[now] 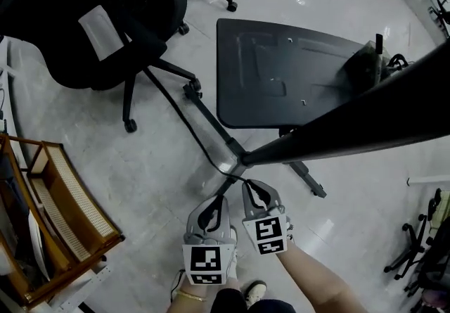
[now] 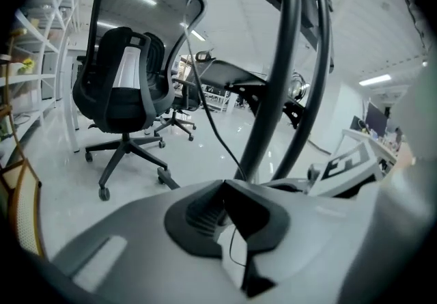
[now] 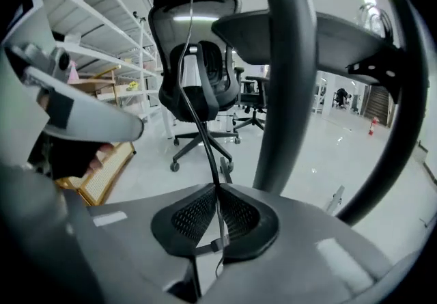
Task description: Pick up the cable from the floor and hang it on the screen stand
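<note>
Left gripper [image 1: 221, 200] and right gripper [image 1: 249, 186], side by side, both clamp the black cable [image 3: 208, 154] beside the screen stand [image 1: 337, 129] pole. Cable trails toward office chair [image 1: 105, 23]. Wooden rack [image 1: 63, 213] contents unclear.

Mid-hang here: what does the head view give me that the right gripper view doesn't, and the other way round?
Head view only: the top face of the screen stand's dark grey shelf and the person's bare forearm. Right gripper view only: the right gripper seen close, its jaws shut on the thin black cable, plus white metal shelving. Both: the black office chair, that cable and the stand's dark post.
</note>
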`<state>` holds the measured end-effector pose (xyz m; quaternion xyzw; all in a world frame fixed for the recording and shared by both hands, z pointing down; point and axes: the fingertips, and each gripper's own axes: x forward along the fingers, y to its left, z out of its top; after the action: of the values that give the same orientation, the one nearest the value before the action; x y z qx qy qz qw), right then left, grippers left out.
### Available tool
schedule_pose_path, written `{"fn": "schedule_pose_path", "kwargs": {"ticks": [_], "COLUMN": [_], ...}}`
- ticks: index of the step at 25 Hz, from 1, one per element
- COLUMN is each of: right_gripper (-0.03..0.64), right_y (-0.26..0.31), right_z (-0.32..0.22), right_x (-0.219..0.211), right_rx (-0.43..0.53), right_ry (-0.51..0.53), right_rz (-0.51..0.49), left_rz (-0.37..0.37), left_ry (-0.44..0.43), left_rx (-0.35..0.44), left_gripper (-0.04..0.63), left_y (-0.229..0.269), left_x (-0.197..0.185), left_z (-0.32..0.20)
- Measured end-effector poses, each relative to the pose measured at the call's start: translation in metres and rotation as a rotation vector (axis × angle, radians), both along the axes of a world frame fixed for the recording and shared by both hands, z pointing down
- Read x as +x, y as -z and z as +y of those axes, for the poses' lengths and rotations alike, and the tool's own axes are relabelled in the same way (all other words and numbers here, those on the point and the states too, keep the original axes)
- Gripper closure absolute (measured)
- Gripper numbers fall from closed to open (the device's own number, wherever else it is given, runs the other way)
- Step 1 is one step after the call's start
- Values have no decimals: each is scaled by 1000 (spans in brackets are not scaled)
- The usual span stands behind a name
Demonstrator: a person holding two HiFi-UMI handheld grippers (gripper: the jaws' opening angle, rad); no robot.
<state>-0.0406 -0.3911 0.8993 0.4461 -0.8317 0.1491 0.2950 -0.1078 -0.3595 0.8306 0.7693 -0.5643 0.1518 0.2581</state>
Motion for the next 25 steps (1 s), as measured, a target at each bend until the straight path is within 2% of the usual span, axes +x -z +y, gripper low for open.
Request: {"fn": "schedule_pose_path", "kwargs": {"ticks": [3, 5, 9, 13, 16, 21, 25], "right_gripper": [597, 597, 597, 598, 598, 597, 597], "right_y": [65, 119, 233, 356, 445, 585, 680], "right_z": [33, 54, 73, 80, 85, 71, 62], "right_x": [19, 35, 77, 131, 163, 198, 205], "right_rx": [0, 33, 103, 175, 232, 382, 502], "right_ry": [-32, -47, -117, -190, -231, -305, -309], "right_rz": [-75, -96, -136, -150, -143, -138, -130], "left_rz": [5, 7, 53, 108, 114, 76, 49], "left_ry": [-74, -138, -236, -290, -354, -478, -558], "left_rx": [-3, 1, 52, 71, 94, 231, 370], "left_gripper": [588, 588, 588, 588, 588, 588, 588], "left_y": [53, 100, 215, 336, 416, 535, 618], "left_x": [27, 48, 84, 124, 155, 198, 221], "left_z": [27, 44, 51, 50, 54, 34, 18]}}
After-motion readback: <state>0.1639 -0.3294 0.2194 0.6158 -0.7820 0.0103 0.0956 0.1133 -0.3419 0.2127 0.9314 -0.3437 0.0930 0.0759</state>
